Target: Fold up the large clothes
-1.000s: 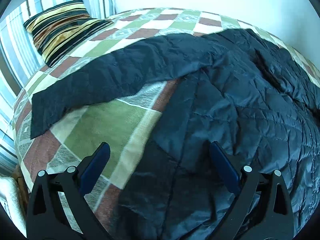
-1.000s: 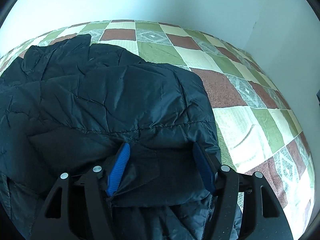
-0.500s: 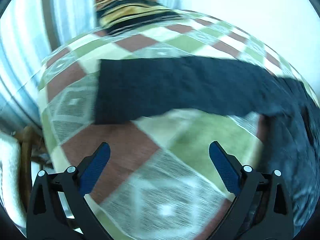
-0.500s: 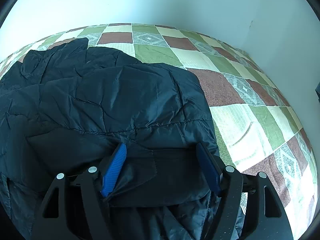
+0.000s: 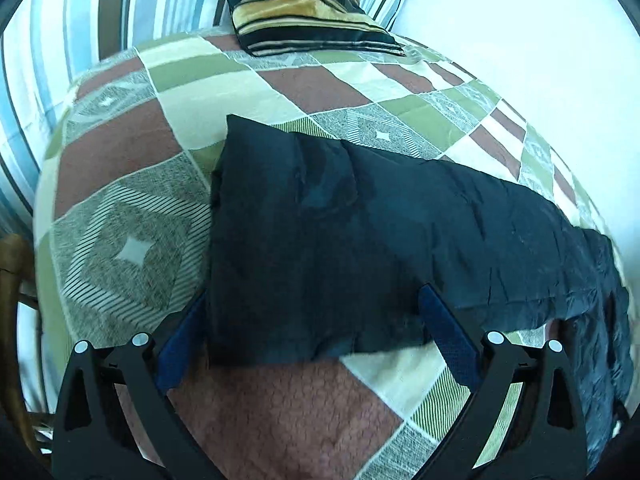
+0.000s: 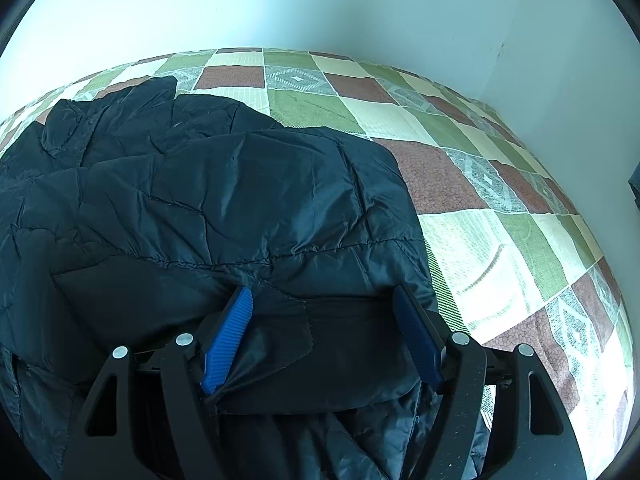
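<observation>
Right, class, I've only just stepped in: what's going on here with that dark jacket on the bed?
A person with a gripper in each hand is folding a dark quilted jacket on a checked bedspread. The left gripper is open, its fingers either side of the sleeve end, which lies stretched out flat. The right gripper is also open over a folded part of the jacket, not clamping it. A striped pillow sits at the head of the bed.
</observation>
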Tool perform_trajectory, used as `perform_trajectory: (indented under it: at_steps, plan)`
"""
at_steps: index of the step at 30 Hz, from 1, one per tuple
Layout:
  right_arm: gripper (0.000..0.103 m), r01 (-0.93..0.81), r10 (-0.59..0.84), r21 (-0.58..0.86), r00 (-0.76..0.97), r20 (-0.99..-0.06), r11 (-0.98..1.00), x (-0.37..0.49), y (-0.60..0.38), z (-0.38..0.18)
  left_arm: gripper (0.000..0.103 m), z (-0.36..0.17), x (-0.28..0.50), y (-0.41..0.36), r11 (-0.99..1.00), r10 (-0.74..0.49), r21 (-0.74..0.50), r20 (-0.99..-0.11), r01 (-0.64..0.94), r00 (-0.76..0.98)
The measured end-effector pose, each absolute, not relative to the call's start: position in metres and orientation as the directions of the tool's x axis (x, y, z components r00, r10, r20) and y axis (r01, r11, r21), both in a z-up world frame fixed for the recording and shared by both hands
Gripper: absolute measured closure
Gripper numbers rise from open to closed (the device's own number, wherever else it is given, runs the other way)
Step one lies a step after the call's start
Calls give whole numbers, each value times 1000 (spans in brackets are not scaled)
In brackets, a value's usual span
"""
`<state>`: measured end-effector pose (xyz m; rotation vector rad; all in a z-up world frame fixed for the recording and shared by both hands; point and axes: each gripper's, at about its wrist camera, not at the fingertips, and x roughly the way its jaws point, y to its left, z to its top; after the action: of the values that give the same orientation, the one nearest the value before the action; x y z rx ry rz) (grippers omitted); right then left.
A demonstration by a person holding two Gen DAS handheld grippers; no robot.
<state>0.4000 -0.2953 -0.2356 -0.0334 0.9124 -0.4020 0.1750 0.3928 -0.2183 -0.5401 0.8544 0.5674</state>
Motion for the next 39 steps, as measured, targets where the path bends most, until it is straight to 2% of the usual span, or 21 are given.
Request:
perform_trajectory:
  at_steps: [5,7,9,10,13,15,18,23,29,34,39]
  plan:
    - [31,326,-354,-197,544,-761,925,400,-296,-235,6,-218,175,391,749,243,-183,-818,-637,521]
    - [31,326,-354,-197,544,-761,925,400,-296,-235,19,-215,171,394,726,251,-201,-812,-657,526]
    - [31,326,-354,-196,544,-761,925,400,-296,-235,38,-213,166,401,695,244,-244,-805,-676,541]
    - [31,326,-354,-197,543,-761,924,400,-296,-235,42,-212,163,406,676,239,-265,-804,-688,544]
    - [31,327,-356,-199,543,-760,924,400,-296,-234,62,-211,163,410,667,241,-260,-811,-698,532]
    - [31,327,-355,-198,544,-761,924,400,-296,-234,81,-210,164,410,672,248,-242,-817,-700,521]
    - [31,327,-356,-198,543,-760,924,400,-296,-234,93,-205,162,411,681,247,-246,-809,-690,533]
    - [31,328,-356,-198,543,-760,924,400,-295,-234,96,-180,162,400,709,266,-247,-774,-661,575]
    - [31,329,-356,-198,544,-760,923,400,-295,-235,96,-135,186,352,811,225,-252,-700,-529,678]
    - [31,330,-355,-195,544,-760,924,400,-295,-234,96,-105,228,284,903,121,-241,-651,-356,750]
    - [31,331,-353,-191,546,-760,924,400,-295,-233,97,-97,274,203,958,11,-213,-637,-190,771]
